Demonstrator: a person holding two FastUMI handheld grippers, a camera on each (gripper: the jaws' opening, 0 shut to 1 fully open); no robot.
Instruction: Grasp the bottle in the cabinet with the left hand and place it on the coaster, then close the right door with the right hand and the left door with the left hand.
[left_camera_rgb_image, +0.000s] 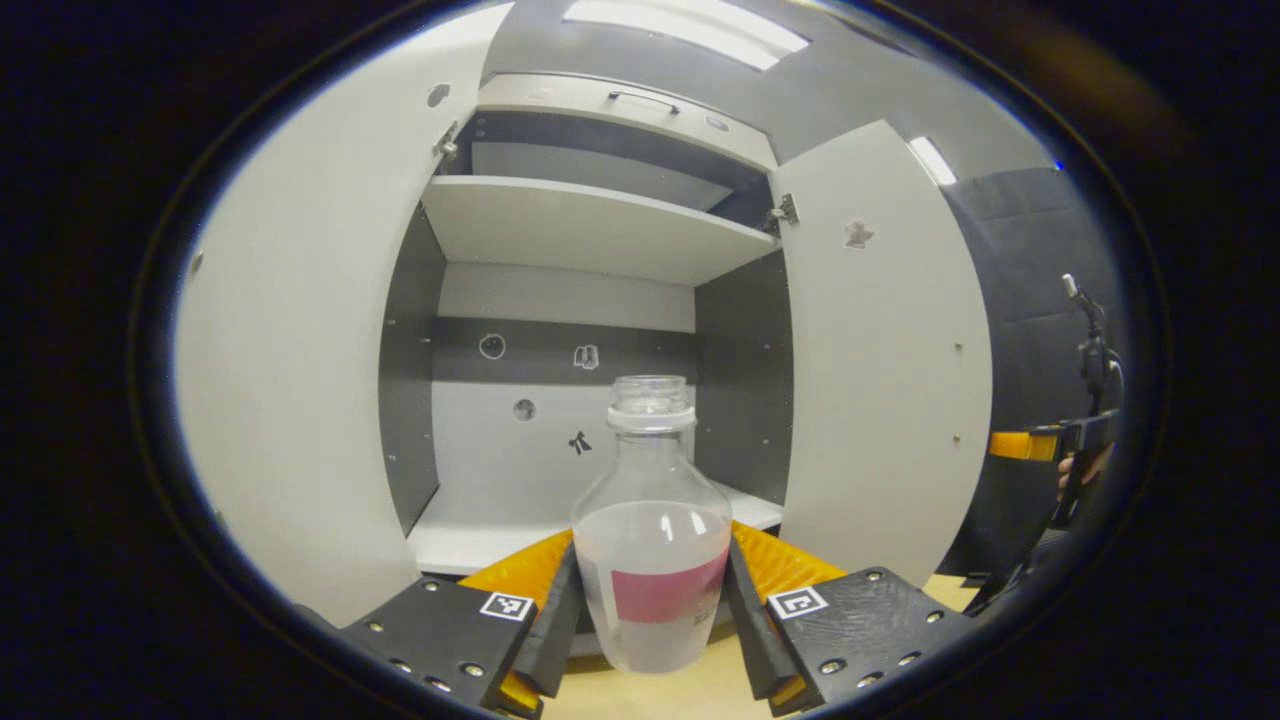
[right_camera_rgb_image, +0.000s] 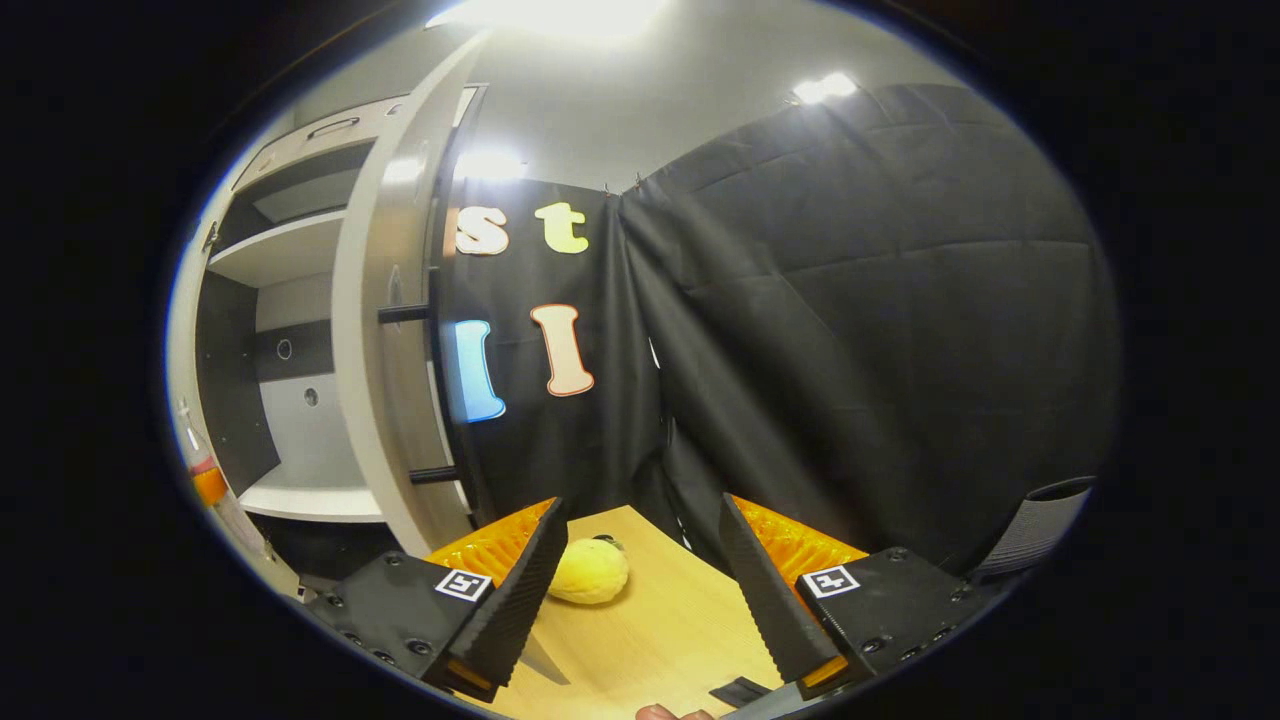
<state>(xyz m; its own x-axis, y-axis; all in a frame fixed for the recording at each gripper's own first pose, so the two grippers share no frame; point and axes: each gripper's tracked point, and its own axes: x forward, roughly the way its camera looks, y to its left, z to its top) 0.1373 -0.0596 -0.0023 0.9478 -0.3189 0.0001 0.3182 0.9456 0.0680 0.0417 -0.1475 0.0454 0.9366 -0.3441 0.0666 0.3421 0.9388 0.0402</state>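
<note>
- In front of the cabinet, our left gripper pinches the bottle upright.
- Right of the cabinet, our right gripper stands spread above the table, near a lemon.

bottle: clear, pink label band at its 6 o'clock half, pale liquid inside
cabinet doors: plain light grey
cabinet interior: dark grey side walls, light grey shelves
table: pale wood grain
fruit: yellow, at 7 o'clock of the right gripper view
booth wall: black cloth
</note>
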